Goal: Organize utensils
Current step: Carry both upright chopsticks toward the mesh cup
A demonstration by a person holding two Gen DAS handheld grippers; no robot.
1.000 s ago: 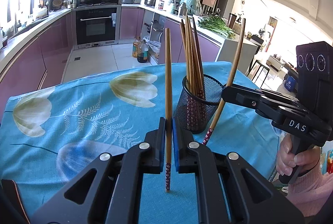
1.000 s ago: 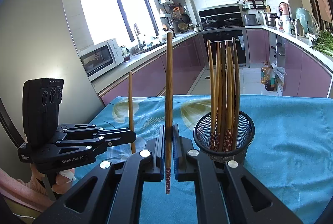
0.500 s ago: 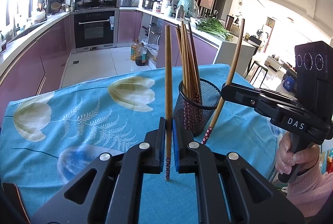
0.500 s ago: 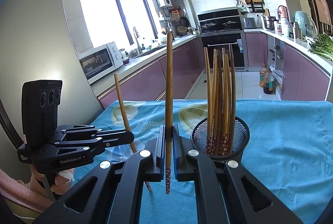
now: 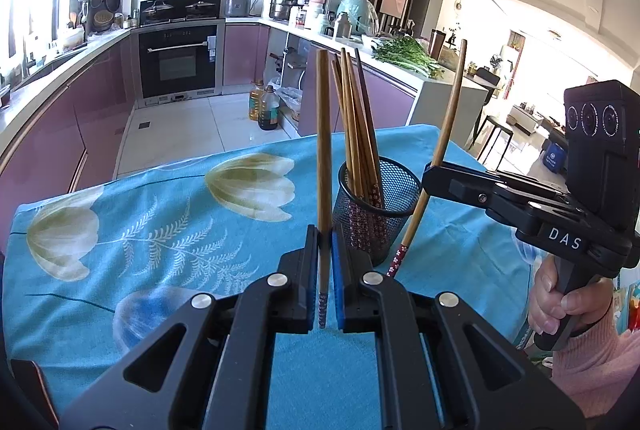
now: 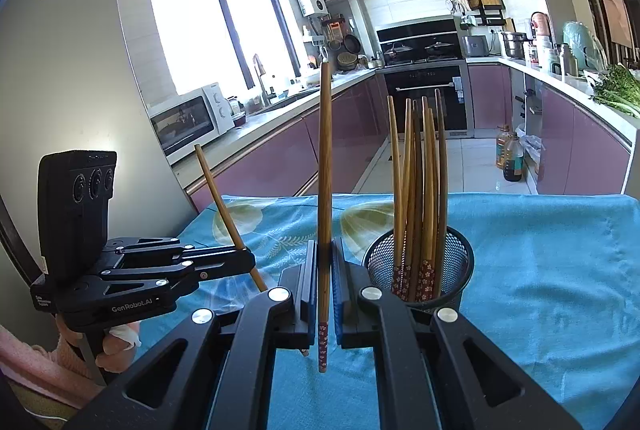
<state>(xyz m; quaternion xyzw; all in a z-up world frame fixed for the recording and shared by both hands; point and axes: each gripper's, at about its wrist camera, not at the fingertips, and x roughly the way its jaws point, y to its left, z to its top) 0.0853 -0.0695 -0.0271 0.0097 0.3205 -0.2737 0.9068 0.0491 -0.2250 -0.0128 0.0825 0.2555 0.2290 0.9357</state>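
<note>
Chopsticks are the concern: each gripper pinches one brown wooden chopstick, patterned end down. The left gripper [image 5: 325,278] holds its chopstick [image 5: 323,158] upright; the right gripper [image 6: 325,286] likewise clamps its chopstick [image 6: 325,190]. Just beyond the right fingertips stands the black mesh holder [image 6: 452,258] on the blue floral tablecloth [image 6: 560,270]. Lowering off-centre could catch the rim and tip it.

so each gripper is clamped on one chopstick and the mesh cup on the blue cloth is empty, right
Not quite: the mesh cup is not empty. The right wrist view shows a bunch of chopsticks standing in it. The rest holds: the left gripper and right gripper are each clamped on one chopstick, and the cup sits on the blue cloth.
</note>
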